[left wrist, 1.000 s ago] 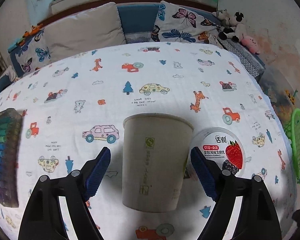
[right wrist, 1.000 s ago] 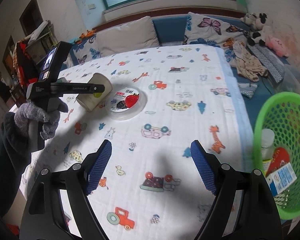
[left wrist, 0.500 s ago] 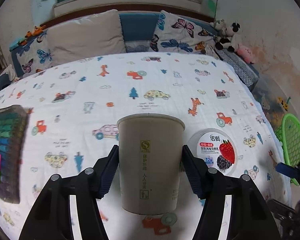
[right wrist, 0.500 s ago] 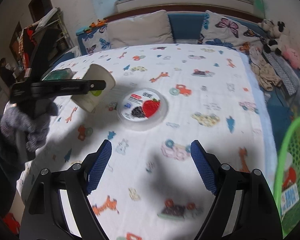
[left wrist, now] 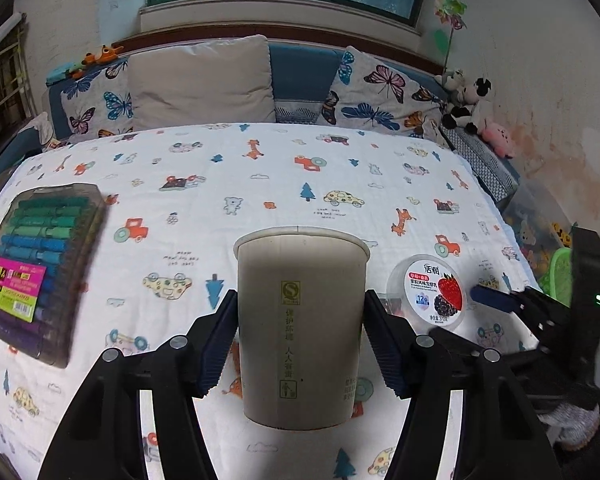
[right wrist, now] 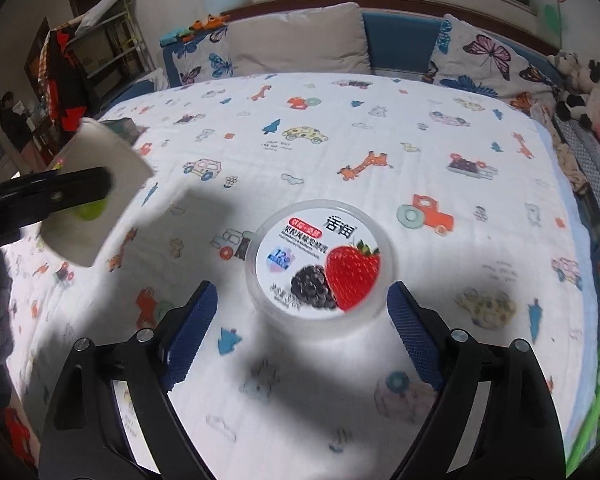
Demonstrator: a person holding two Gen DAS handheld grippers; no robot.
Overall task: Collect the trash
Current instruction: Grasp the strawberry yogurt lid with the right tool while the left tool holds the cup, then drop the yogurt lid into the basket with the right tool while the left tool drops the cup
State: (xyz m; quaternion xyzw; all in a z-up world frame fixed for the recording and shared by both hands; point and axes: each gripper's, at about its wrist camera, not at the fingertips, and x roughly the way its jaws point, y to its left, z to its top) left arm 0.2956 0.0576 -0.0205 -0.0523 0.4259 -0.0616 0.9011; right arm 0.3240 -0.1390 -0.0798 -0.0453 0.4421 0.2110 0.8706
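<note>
The left gripper [left wrist: 300, 344] is clamped on the tall beige paper cup with green printed marks [left wrist: 300, 328], its two blue ribbed pads pressed against the cup's sides about halfway up, and the right wrist view shows the cup tilted and clear of the white cartoon-printed cotton sheet [right wrist: 380, 128] that covers the bed. The right gripper [right wrist: 300, 330] hangs over the round clear plastic yogurt tub with a strawberry and blackberry lid [right wrist: 320, 258]; its jaws are opening, and the tub lies flat on the sheet just beyond the fingertips, not yet between the pads. That tub looks like the next piece of trash, so the step in hand is a straddling grasp. To do it well, the jaws should finish spreading wider than the lid, the gripper should come forward and down until the pads sit level with the tub's wall rather than its rim, and only then close, gently, since thin plastic may buckle or slip out sideways. The soft sheet will probably give under pressure, so pressing down hard risks pinching fabric along with the tub. The green mesh plastic basket [left wrist: 558, 276] at the far right edge appears to be the destination. The flat case of coloured markers [left wrist: 40, 264] on the left is likely no trash.
</note>
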